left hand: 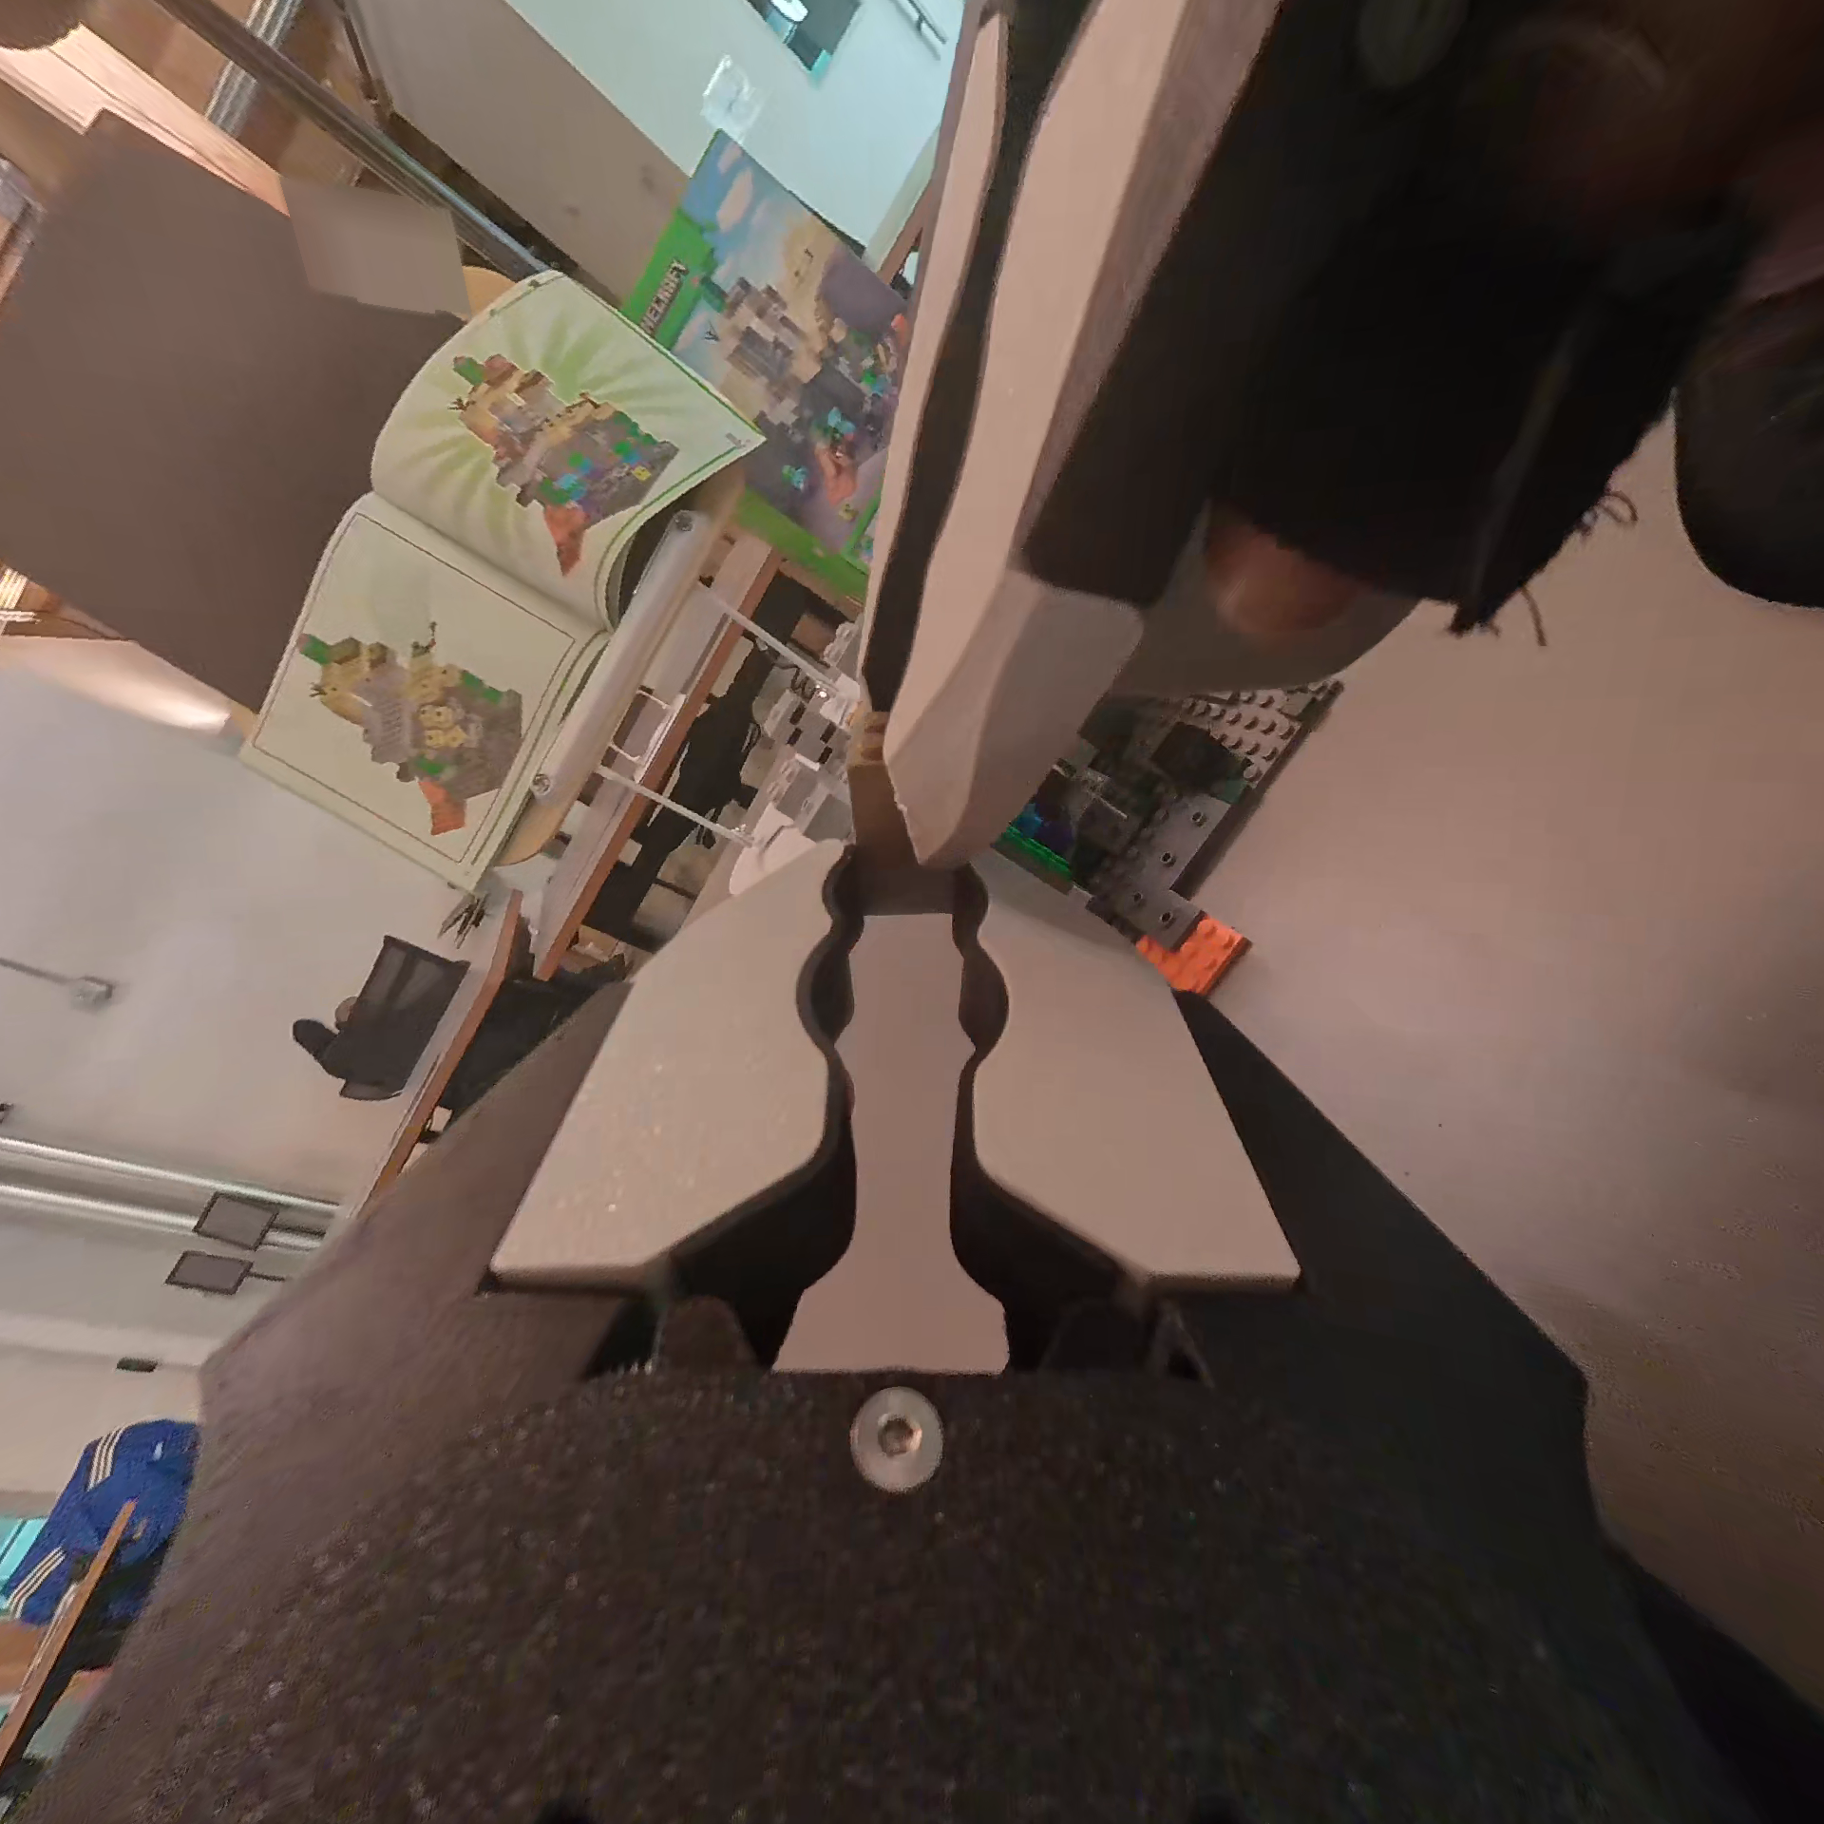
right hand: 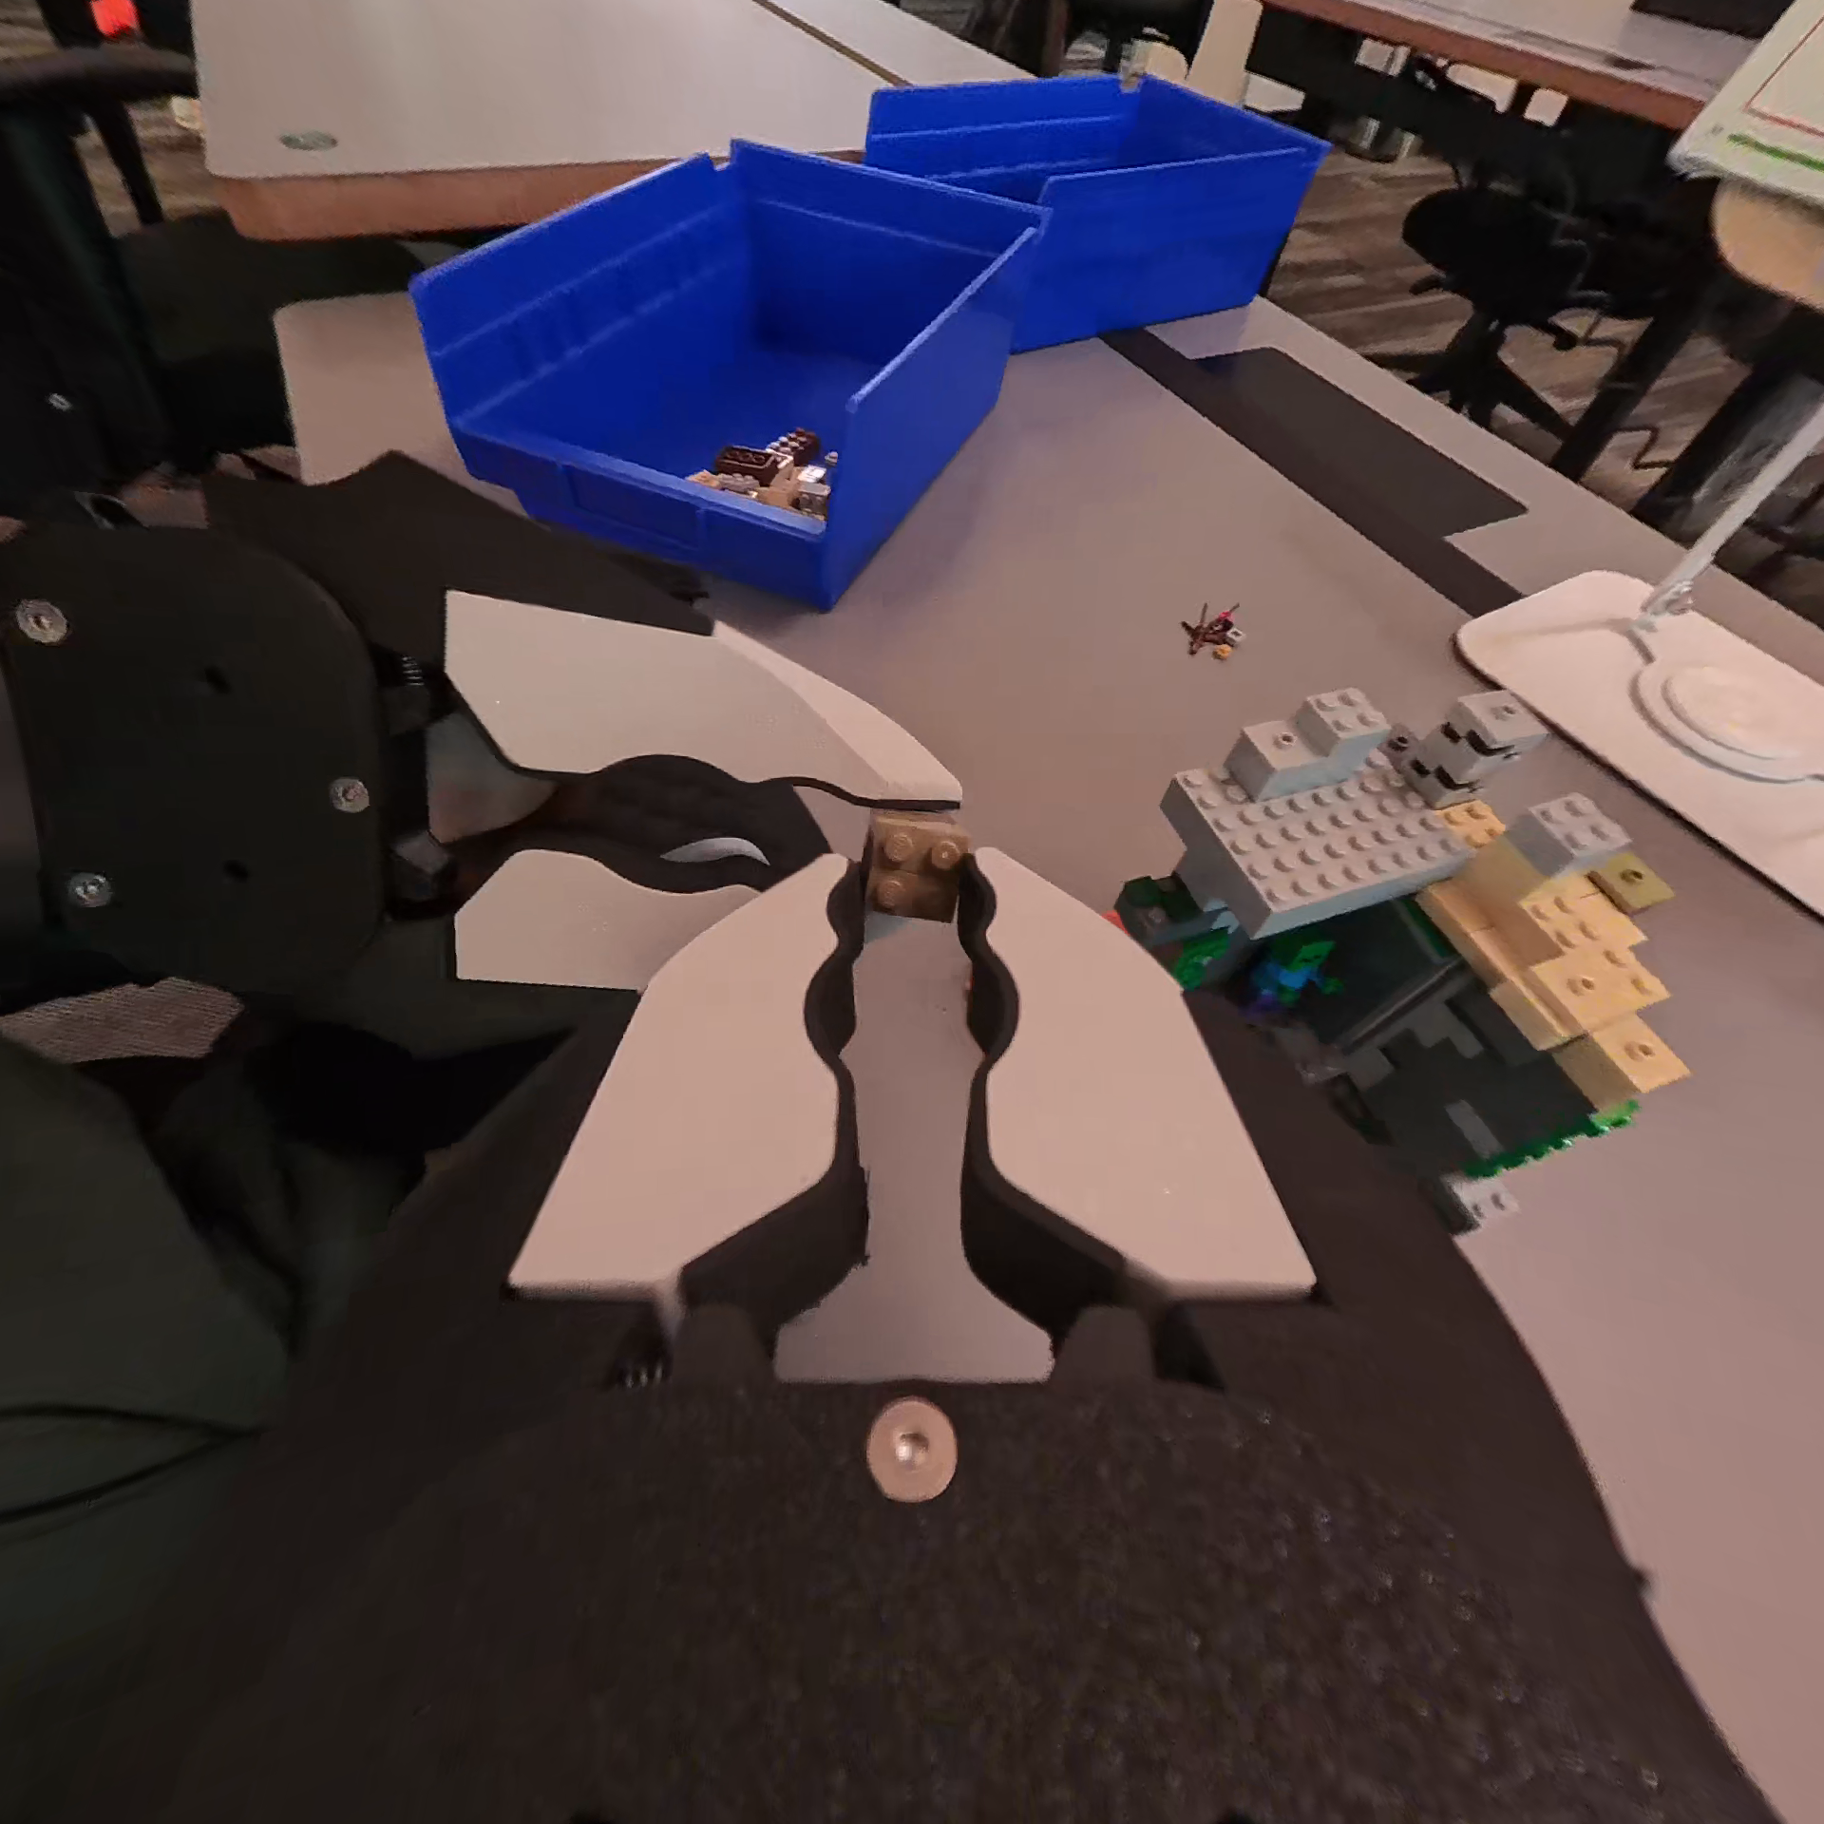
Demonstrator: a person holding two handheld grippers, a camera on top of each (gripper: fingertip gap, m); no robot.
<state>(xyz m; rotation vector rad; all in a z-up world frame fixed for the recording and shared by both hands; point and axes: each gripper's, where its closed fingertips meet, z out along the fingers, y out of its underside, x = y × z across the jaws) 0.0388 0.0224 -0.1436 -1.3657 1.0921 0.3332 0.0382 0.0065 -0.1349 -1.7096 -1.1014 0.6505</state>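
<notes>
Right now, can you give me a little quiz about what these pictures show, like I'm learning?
1. True or false: the nearer blue bin is empty.
2. What does the right gripper pinch? A tan brick; B green plate; C white lamp.
3. How many blue bins stand on the table?
Key: 1 false, loose bricks lie in its corner. 2 A. 3 two.

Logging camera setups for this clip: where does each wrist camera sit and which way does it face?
Left wrist view: on the left gripper, rolled sideways, facing an open booklet; a gloved hand shows.
Right wrist view: on the right gripper, looking down across the table at blue bins and a brick model.
Shared: both grippers' tips meet at the tan brick, and the model.
</notes>
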